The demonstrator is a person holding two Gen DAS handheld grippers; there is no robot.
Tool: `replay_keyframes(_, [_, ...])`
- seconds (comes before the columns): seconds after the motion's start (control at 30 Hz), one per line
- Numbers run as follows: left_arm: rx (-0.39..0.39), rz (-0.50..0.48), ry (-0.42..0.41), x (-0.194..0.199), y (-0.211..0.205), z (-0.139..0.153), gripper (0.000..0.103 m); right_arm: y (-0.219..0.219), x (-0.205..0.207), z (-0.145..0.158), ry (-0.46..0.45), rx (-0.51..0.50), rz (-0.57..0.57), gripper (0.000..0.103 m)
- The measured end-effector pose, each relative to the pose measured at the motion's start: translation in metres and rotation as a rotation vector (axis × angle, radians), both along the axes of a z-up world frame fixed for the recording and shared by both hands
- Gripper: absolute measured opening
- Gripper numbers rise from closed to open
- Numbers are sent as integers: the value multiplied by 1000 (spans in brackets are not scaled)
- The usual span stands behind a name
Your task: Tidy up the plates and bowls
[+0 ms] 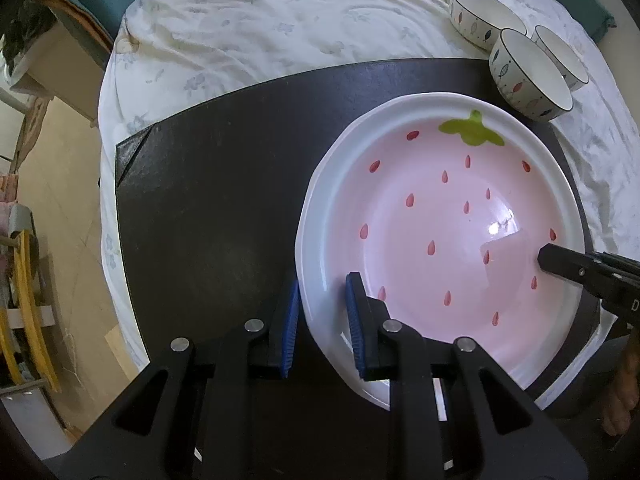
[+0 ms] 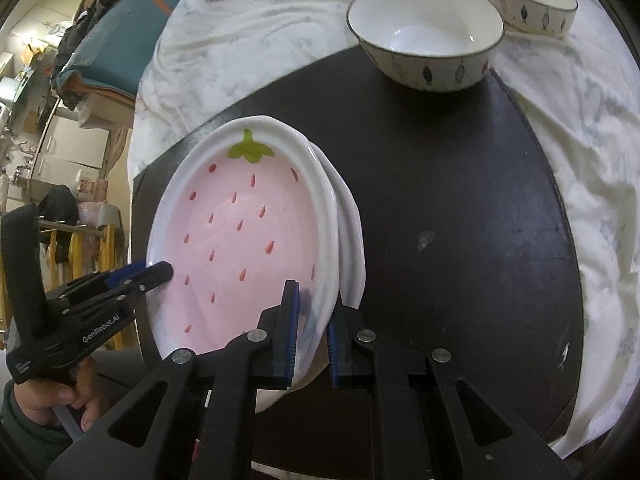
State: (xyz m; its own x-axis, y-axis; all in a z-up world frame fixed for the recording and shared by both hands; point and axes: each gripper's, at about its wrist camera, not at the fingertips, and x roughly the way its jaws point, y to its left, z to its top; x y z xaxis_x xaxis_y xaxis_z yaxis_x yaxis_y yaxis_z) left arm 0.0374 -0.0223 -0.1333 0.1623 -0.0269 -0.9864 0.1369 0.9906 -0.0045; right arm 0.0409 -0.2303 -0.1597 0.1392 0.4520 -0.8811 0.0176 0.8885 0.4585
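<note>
A pink strawberry-pattern plate (image 1: 440, 216) (image 2: 240, 240) with a white rim hangs over the black mat (image 1: 208, 200), held from both sides. My left gripper (image 1: 322, 320) is shut on its left rim, one blue pad outside and one inside. My right gripper (image 2: 312, 338) is shut on the opposite rim; it also reaches in from the right in the left wrist view. Under the strawberry plate lies a second white plate (image 2: 352, 240), mostly hidden. Whether the two plates touch I cannot tell. Three white patterned bowls (image 1: 532, 76) (image 2: 426, 40) stand at the mat's far edge.
The black mat (image 2: 460, 200) lies on a table draped in a white floral cloth (image 1: 260, 24). The left gripper's body and the hand holding it (image 2: 60, 396) show at lower left in the right wrist view. Furniture and clutter stand beyond the table's left edge.
</note>
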Motion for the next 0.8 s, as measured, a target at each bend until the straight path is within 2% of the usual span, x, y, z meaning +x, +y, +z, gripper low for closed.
replay_keyframes(0.3, [0, -24, -11, 1, 5, 0, 24, -1, 2, -1, 6, -5, -2, 17])
replay_keyframes(0.43, [15, -19, -13, 1, 6, -2, 35, 0, 3, 0, 12, -12, 11, 17])
replay_keyframes(0.53, [-5, -5, 3, 3, 9, -3, 35, 1, 3, 2, 36, -27, 20, 17])
replay_keyframes(0.8, [-5, -14, 8, 3, 8, -4, 36, 3, 3, 8, 23, -61, 45, 17])
